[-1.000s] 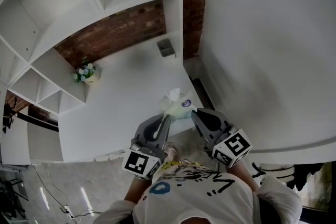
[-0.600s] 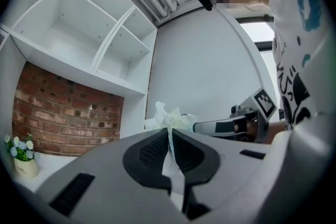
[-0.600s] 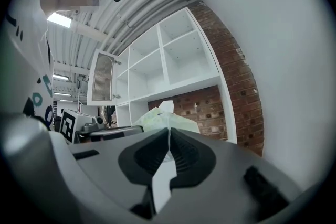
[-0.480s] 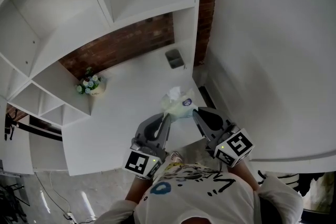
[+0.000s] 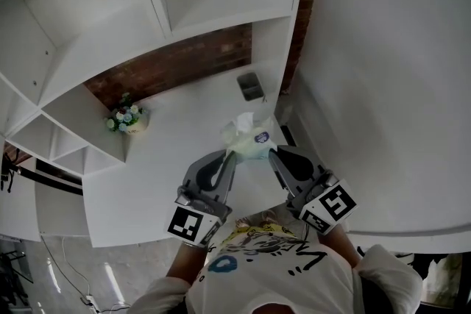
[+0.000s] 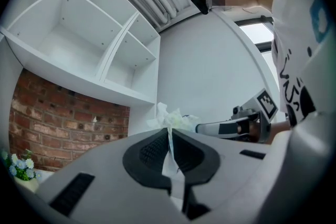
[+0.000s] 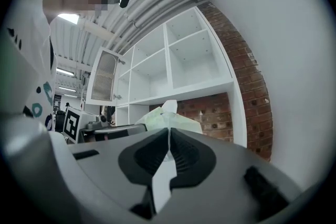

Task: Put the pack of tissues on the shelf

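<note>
Carrying: pack of tissues (image 5: pixel 250 142), aloft over the worktop's (image 5: pixel 169 151) right edge, below the shelf (image 5: pixel 221 7).
Left claw (image 5: pixel 230 155): clamped tight on the wrapper's edge.
Right claw (image 5: pixel 273 151): same thin pinch.
Risk: wrapper may slip or tear, dropping it.

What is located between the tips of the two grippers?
The pack of tissues is there, its wrapper pinched on each side by the left gripper and the right gripper. The head view shows this.

Left claw (image 5: pixel 232 155) and right claw (image 5: pixel 274 153) held forward side by side, jaws pinched on the tissue pack (image 5: pixel 249 142)
</note>
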Action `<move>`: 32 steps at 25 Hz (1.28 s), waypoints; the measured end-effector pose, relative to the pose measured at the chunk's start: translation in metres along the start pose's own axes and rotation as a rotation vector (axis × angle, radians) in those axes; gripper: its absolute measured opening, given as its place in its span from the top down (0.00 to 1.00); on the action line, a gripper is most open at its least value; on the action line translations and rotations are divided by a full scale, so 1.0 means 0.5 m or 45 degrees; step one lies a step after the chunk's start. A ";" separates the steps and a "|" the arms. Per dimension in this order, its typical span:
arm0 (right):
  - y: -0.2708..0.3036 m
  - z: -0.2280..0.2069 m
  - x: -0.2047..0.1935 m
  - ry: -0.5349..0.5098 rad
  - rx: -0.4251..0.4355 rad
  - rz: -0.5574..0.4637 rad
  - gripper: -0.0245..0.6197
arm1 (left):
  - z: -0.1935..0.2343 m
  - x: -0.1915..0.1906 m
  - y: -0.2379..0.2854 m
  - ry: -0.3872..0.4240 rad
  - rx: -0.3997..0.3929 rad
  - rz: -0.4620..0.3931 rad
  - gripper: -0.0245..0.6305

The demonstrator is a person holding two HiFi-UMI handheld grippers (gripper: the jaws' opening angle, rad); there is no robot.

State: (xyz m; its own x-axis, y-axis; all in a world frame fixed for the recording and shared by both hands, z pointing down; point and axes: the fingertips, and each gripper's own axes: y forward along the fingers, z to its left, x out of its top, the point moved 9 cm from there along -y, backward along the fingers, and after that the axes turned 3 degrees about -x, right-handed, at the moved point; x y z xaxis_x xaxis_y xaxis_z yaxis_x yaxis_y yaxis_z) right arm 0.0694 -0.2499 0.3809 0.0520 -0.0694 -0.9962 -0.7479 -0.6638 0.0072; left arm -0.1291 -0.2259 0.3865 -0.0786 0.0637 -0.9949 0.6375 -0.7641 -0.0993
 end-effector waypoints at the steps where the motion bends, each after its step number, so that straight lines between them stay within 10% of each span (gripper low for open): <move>1: 0.007 -0.005 0.006 -0.007 0.006 -0.009 0.91 | 0.006 0.008 0.006 -0.005 0.007 -0.016 0.93; 32: 0.104 -0.132 0.217 -0.257 0.214 -0.259 0.91 | 0.064 0.196 0.145 0.278 0.128 -0.265 0.93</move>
State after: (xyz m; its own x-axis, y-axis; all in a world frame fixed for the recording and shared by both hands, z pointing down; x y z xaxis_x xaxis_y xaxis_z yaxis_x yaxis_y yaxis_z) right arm 0.0796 -0.3411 0.2791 0.0923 0.2119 -0.9729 -0.8353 -0.5153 -0.1915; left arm -0.1152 -0.2954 0.2824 -0.0261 0.3533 -0.9352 0.5454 -0.7789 -0.3095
